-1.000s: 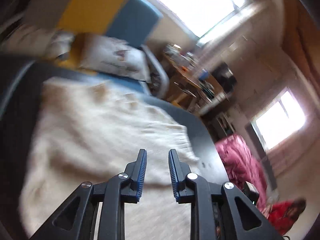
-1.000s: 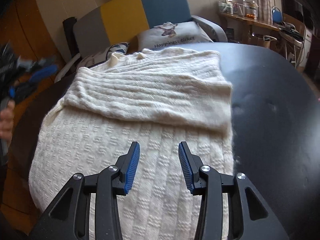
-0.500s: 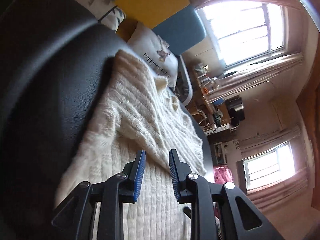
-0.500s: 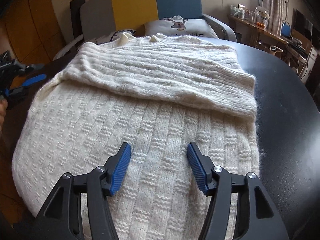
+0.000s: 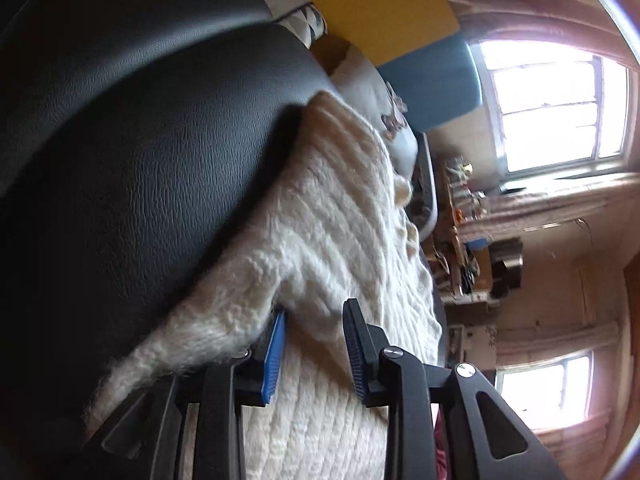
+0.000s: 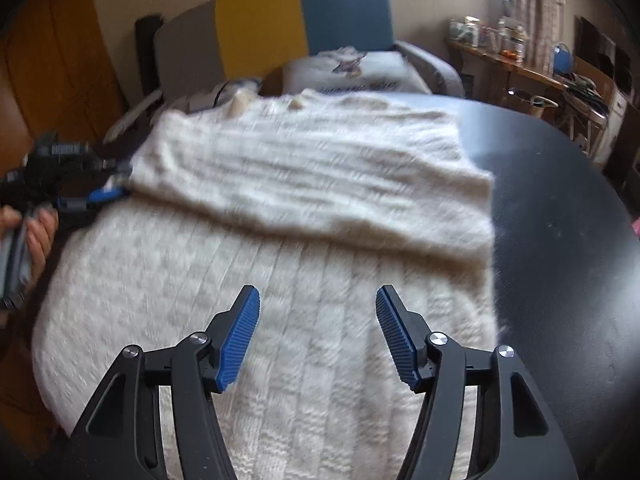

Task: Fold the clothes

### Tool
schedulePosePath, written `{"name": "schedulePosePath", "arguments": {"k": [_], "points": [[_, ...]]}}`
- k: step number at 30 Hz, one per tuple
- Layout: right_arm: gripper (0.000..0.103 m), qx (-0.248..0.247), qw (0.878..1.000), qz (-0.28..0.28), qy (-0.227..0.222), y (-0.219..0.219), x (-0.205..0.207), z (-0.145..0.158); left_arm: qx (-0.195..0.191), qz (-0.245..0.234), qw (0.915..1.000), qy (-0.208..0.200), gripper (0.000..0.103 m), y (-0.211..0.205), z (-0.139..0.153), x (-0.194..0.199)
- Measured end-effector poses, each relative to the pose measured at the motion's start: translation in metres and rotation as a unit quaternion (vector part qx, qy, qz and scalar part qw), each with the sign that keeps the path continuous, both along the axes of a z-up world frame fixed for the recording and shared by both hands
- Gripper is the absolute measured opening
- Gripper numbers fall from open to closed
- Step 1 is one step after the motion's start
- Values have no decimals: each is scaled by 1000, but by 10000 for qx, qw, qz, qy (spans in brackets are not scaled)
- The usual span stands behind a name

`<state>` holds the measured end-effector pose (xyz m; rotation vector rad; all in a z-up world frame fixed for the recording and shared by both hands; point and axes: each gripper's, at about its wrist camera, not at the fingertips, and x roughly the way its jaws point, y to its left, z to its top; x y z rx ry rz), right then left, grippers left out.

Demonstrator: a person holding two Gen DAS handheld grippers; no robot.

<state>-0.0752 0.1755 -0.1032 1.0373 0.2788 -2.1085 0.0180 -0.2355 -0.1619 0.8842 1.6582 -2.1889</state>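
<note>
One cream knit sweater [image 6: 280, 280] on one black table [image 6: 560, 240]. Two grippers: right gripper [image 6: 318, 332] near, left gripper [image 6: 92, 188] at far left. One hand [image 6: 38, 232]. One pillow [image 6: 360, 70]. One tricolour chair [image 6: 280, 36] beyond.

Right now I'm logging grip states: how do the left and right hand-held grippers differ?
The left hand-held gripper sits at the cream sweater's side edge, with the folded-over layer reaching between its open jaws; the right hand-held gripper hovers over the sweater's lower body with nothing between its jaws. The left's gap is narrower; the right's is spread wide. Both have black frames with blue ribbed pads, and neither is closed on cloth.
</note>
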Motion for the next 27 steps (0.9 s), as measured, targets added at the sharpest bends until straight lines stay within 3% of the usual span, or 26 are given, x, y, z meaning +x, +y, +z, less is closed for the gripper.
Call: {"name": "schedulePosePath", "arguments": {"k": [1,3,4,7,11,16,19,21,24,27], "points": [[62,-100,9998,-173,-20,5,-9,7,-122,53,9999,-17,25,-1,2,-1],[32,-232,9991,-339,-82,13,-27,17,-406,82,9991,-31,19,1,8,-4],[29,-279,9987,-403,-108,16,-36,21,-566,83,9984,-42,10,2,11,-5],[28,-129,9984,-507,-212,14,-60,21,-842,122,9963,70,7,3,18,-2],[29,-161,9910,-894,-988,20,-90,-7,-794,258,9962,237,6,-2,18,9],[29,-607,9851,-1061,-1206,35,-89,-14,-732,130,9969,251,6,-7,12,8],[29,-872,9791,-1194,-1393,43,-86,-17,-629,38,9977,263,18,-9,11,4],[29,-1049,9745,-1282,-1517,49,-85,-18,-546,4,9984,168,19,-10,8,2],[39,-1313,9664,-1412,-1700,57,-82,-20,-374,-5,9993,74,21,-12,4,-1],[39,-1574,9571,-1541,-1882,65,-80,-23,-498,-16,9987,54,21,-12,7,-1]]}}
